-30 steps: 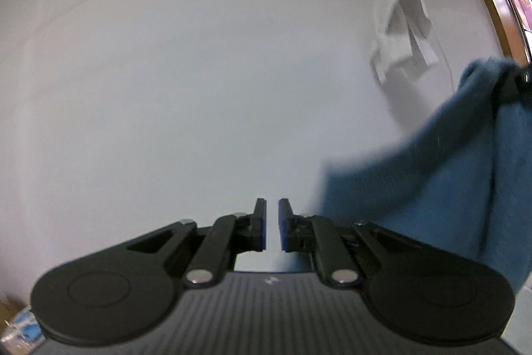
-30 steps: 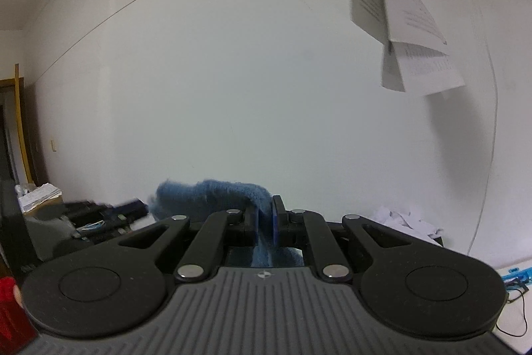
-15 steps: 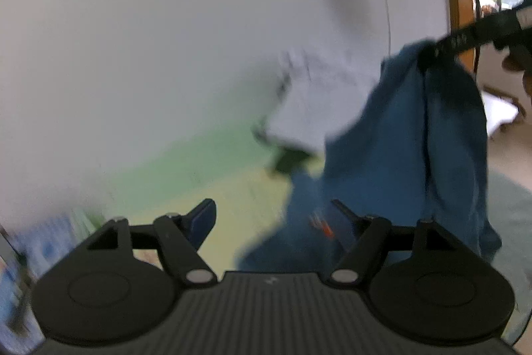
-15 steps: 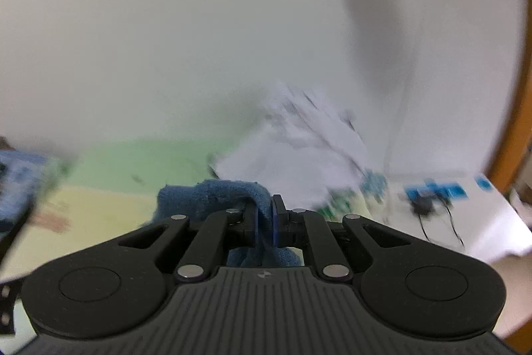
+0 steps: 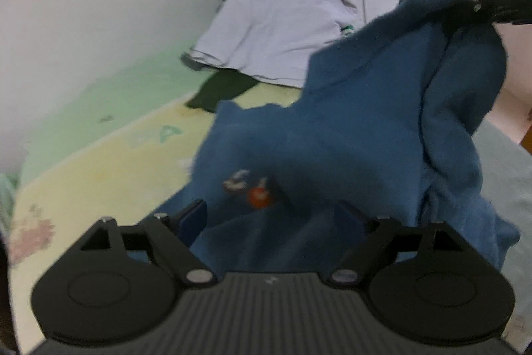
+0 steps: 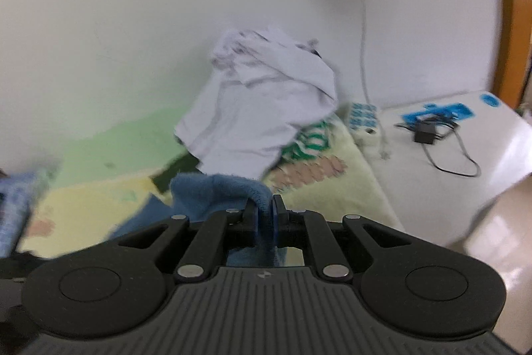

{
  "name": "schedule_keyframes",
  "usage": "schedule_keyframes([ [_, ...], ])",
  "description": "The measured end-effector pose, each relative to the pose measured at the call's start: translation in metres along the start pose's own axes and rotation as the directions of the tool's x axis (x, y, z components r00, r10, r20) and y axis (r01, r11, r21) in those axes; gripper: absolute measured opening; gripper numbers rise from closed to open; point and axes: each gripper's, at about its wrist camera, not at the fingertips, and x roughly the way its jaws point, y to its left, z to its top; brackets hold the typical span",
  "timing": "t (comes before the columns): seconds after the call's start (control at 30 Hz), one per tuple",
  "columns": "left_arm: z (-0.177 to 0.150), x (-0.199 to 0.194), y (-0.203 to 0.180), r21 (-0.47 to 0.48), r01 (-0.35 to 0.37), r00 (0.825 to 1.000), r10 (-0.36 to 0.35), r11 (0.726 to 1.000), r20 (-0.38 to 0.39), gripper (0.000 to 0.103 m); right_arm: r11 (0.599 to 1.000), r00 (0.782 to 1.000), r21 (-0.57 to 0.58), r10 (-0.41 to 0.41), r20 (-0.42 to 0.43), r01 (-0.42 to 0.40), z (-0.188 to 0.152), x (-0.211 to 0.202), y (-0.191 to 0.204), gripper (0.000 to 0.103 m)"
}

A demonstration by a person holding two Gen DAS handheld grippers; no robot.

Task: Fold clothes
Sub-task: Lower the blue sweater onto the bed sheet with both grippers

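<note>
A dark blue garment (image 5: 365, 128) with a small orange and white emblem hangs from one pinched corner at the upper right of the left wrist view and drapes down onto the bed. My right gripper (image 6: 265, 214) is shut on that blue garment (image 6: 216, 188), a fold of it bunched between the pads. My left gripper (image 5: 271, 218) hovers just over the lower spread of the cloth, its jaws opening wide; the pads press on nothing.
A crumpled white garment (image 5: 276, 32) lies heaped against the wall on a yellow and green blanket (image 5: 109, 165), a dark cloth (image 5: 219, 88) beside it. In the right wrist view, a white cabinet top (image 6: 465, 135) holds a power strip (image 6: 364, 118), a charger and cable.
Both grippers sank from facing the wall down toward the bed. The left gripper's jaws went from nearly shut to wide open. The right kept its hold on the blue garment.
</note>
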Motion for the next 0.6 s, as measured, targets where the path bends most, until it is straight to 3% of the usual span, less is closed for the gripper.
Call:
schedule_keyframes([
  [0.17, 0.008, 0.031, 0.007, -0.120, 0.109, 0.993, -0.114, 0.987, -0.035, 0.091, 0.990, 0.994, -0.088, 0.109, 0.012, -0.107, -0.011, -0.015, 0.004, 0.007],
  [0.23, 0.007, 0.038, 0.004, -0.150, 0.132, 0.989, -0.140, 0.980, -0.048, 0.089, 0.987, 0.997, -0.139, 0.080, 0.021, -0.077, -0.018, -0.010, 0.008, 0.008],
  [0.3, 0.007, 0.043, -0.003, -0.146, 0.132, 0.988, -0.142, 0.980, -0.057, 0.078, 0.986, 0.998, -0.160, 0.058, 0.018, -0.054, -0.025, -0.001, 0.010, 0.008],
  [0.37, 0.007, 0.052, -0.017, -0.123, 0.108, 0.988, -0.120, 0.986, -0.094, 0.058, 0.989, 0.999, -0.144, 0.046, -0.004, -0.046, -0.030, 0.012, 0.009, 0.009],
  [0.47, 0.007, 0.053, -0.027, -0.136, 0.106, 0.989, -0.118, 0.985, -0.086, 0.042, 0.993, 1.000, -0.118, 0.006, -0.030, -0.010, -0.037, 0.026, 0.005, 0.011],
  [0.53, 0.006, 0.048, -0.030, -0.142, 0.095, 0.992, -0.106, 0.985, -0.073, 0.032, 0.996, 0.999, -0.090, -0.020, -0.048, 0.016, -0.043, 0.028, 0.000, 0.015],
  [0.6, 0.004, 0.037, -0.025, -0.159, 0.090, 0.993, -0.101, 0.983, -0.058, 0.026, 0.997, 0.996, -0.055, -0.049, -0.074, 0.045, -0.049, 0.032, -0.007, 0.029],
])
